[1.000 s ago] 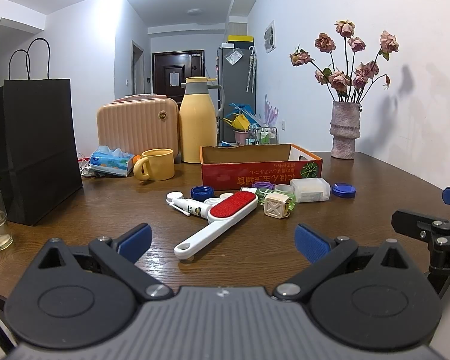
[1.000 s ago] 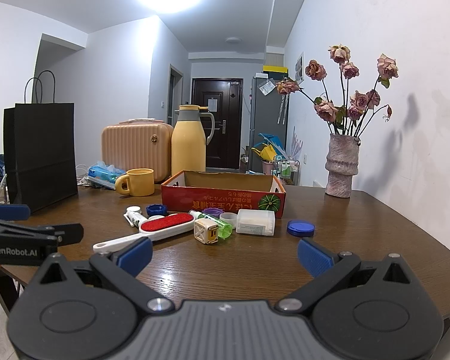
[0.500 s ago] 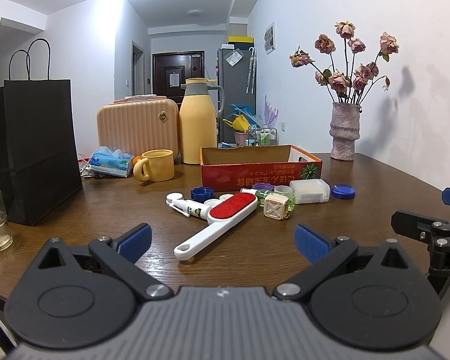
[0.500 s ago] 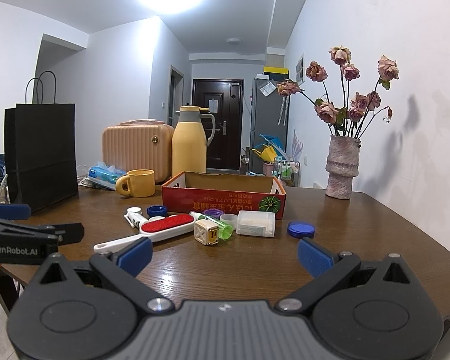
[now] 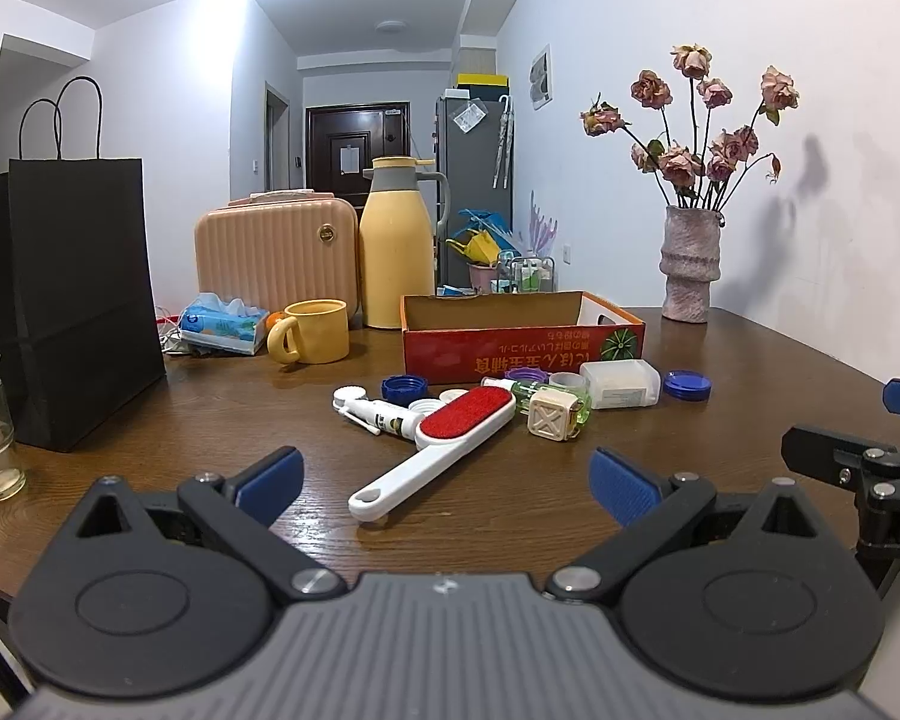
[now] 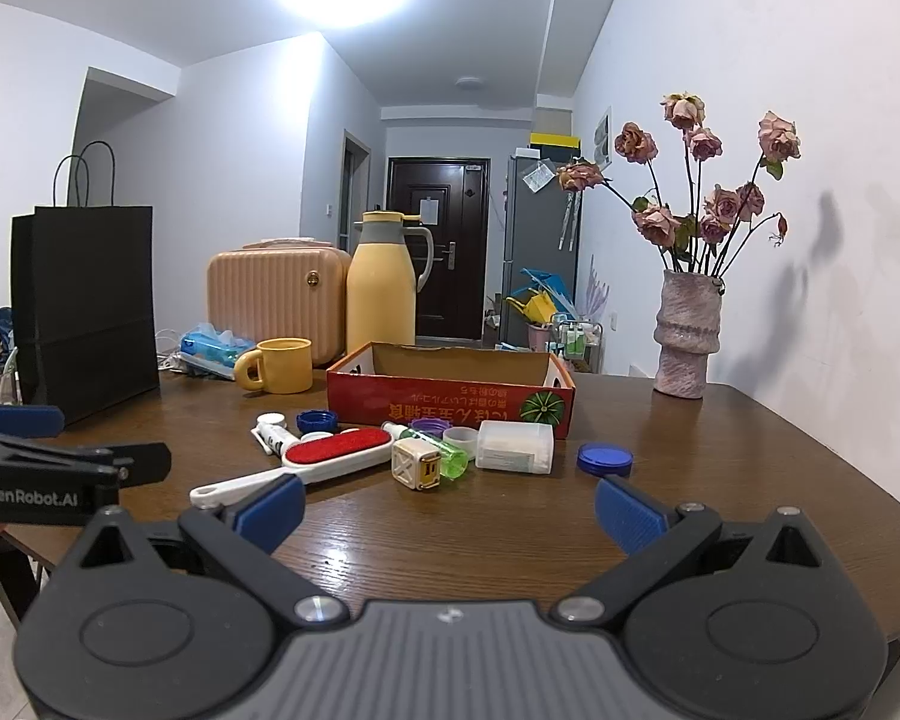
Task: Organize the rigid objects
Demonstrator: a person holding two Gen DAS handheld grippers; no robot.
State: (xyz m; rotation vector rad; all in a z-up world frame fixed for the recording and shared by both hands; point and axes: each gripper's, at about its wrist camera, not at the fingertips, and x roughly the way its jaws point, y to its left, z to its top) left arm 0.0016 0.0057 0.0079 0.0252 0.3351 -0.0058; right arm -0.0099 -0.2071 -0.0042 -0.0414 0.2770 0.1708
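both grippers hover short of the clutter, the left gripper (image 5: 444, 477) and right gripper (image 6: 447, 507) each with fingers spread wide and holding nothing. the loose items lie on the wooden table (image 5: 750, 420) just in front of the open cardboard box (image 5: 522, 336), which looks empty from here. the likely trouble is crowding: the lint brush (image 5: 435, 447) rests against a small tube (image 5: 384, 417) and bottle caps, so lifting its smooth plastic handle could drag or scatter them. the round blue lid (image 6: 604, 458) is flat and thin, likely hard to pinch off the glossy wood. the wooden cube (image 6: 415, 463) touches a slick green bottle (image 6: 447, 456) that may roll. the frosted plastic case (image 6: 515, 446) is boxy, an easier grip.
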